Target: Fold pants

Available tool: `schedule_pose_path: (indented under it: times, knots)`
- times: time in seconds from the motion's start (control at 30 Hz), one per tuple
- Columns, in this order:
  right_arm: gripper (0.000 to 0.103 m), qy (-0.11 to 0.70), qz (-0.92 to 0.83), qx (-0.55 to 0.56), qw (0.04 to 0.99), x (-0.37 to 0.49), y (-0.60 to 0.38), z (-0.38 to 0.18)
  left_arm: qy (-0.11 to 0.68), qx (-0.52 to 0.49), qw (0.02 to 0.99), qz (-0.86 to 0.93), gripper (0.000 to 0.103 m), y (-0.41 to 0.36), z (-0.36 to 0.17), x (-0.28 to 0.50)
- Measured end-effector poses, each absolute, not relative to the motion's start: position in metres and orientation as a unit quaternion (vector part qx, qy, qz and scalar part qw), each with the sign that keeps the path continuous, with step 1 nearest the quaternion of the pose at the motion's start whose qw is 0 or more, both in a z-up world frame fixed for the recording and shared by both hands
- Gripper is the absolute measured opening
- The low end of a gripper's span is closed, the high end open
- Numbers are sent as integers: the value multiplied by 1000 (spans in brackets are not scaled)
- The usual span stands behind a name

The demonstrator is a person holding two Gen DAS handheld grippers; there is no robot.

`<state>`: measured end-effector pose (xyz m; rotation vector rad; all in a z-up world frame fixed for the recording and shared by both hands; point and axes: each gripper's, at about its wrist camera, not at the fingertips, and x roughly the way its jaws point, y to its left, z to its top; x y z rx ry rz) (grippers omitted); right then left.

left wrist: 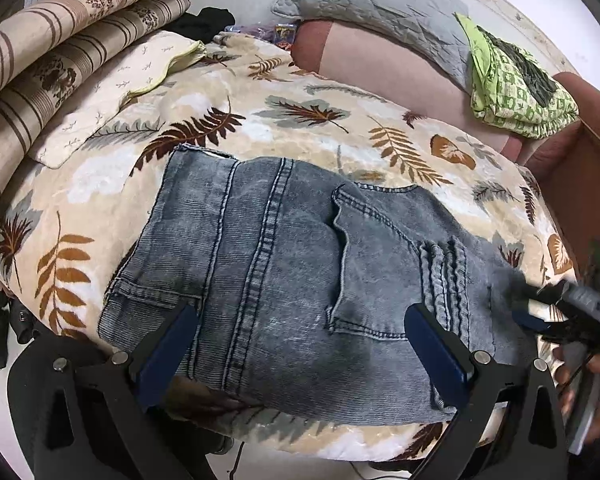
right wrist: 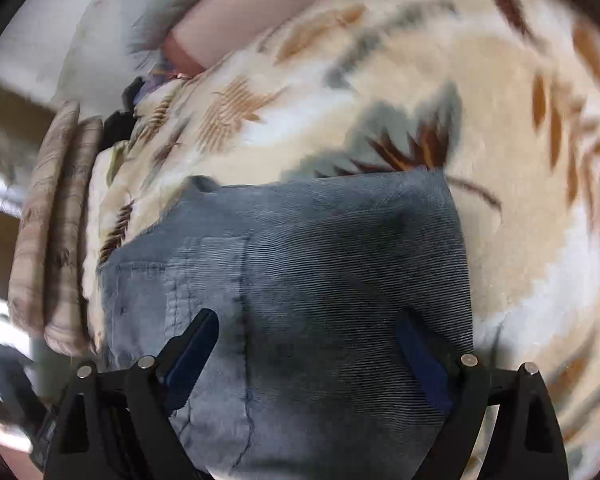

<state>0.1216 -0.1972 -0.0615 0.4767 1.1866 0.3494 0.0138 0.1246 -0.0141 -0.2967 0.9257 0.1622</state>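
Observation:
Grey-blue jeans [left wrist: 280, 248] lie folded into a compact rectangle on a leaf-patterned blanket [left wrist: 300, 120], back pocket and belt loops facing up. My left gripper [left wrist: 302, 310] hovers over their near edge, open wide, with denim below the gap and nothing pinched. At the jeans' right end, the right gripper [left wrist: 540, 316] shows with a hand [left wrist: 588, 384] holding it. The right wrist view is blurred. There my right gripper [right wrist: 307, 316] stands open above the jeans [right wrist: 340, 240], its pads apart and not pressing the cloth.
Striped folded bedding [left wrist: 40, 60] is stacked at the far left beside a cream pillow [left wrist: 112, 92]. A grey quilted pillow [left wrist: 372, 4] and a green patterned cloth [left wrist: 516, 92] lie at the back right. A black garment [left wrist: 204, 20] sits behind. The blanket's near edge [left wrist: 320, 436] drops off below the jeans.

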Motion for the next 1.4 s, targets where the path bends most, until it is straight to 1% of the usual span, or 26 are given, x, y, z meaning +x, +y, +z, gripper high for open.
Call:
schedule_pose_path:
  times: [0.17, 0.27, 0.47, 0.6, 0.77, 0.83, 0.93, 0.97, 1.0, 1.03, 1.07, 1.1, 1.13, 1.17, 1.2, 1.23, 1.27, 1.3, 1.37, 1.4]
  knots:
    - [93, 531, 188, 207, 800, 113, -189, -28, 445, -165, 875, 96, 103, 133, -18, 16]
    - [93, 523, 201, 189, 807, 109, -182, -17, 446, -146, 879, 84, 103, 123, -19, 18]
    - [93, 517, 245, 78, 816, 104, -139, 1, 444, -125, 885, 69, 103, 111, -23, 20]
    - [93, 519, 276, 48, 807, 86, -107, 7, 433, -142, 886, 81, 103, 124, -23, 22]
    - [93, 526, 305, -8, 793, 56, -77, -8, 411, -177, 888, 104, 103, 152, -20, 22]
    - [92, 535, 281, 5, 797, 69, -80, -12, 410, -188, 887, 102, 103, 156, -20, 23]
    - [92, 530, 244, 56, 810, 101, -92, -5, 406, -187, 890, 92, 103, 156, -22, 24]
    - [88, 528, 230, 54, 816, 111, -91, -3, 403, -185, 891, 92, 103, 156, -22, 24]
    - [81, 529, 219, 45, 819, 119, -87, -3, 403, -186, 892, 92, 103, 157, -22, 25]
    - [77, 536, 207, 41, 818, 129, -83, -6, 401, -188, 892, 91, 103, 158, -23, 25]
    - [69, 543, 198, 41, 815, 137, -80, -11, 401, -191, 892, 91, 103, 160, -24, 25]
    - [64, 551, 186, 29, 813, 145, -73, -19, 400, -194, 891, 92, 103, 162, -25, 25]
    - [62, 558, 172, 9, 812, 151, -68, -28, 399, -196, 891, 91, 103, 163, -26, 24]
    - [50, 569, 159, 1, 807, 155, -65, -39, 400, -195, 891, 90, 103, 164, -27, 24]
    - [43, 580, 153, 3, 800, 158, -63, -52, 400, -194, 891, 90, 103, 165, -27, 24]
    - [37, 574, 152, -2, 805, 159, -63, -52, 399, -192, 892, 90, 103, 165, -27, 23]
    - [28, 567, 155, -2, 809, 156, -62, -47, 397, -190, 893, 91, 103, 166, -28, 23]
    - [25, 561, 161, 4, 812, 152, -62, -40, 397, -190, 893, 92, 103, 166, -28, 24]
    - [25, 546, 206, 24, 812, 143, -59, -28, 398, -195, 892, 87, 103, 166, -31, 27]
    - [28, 550, 222, 14, 805, 142, -53, -31, 400, -194, 892, 84, 103, 165, -32, 28]
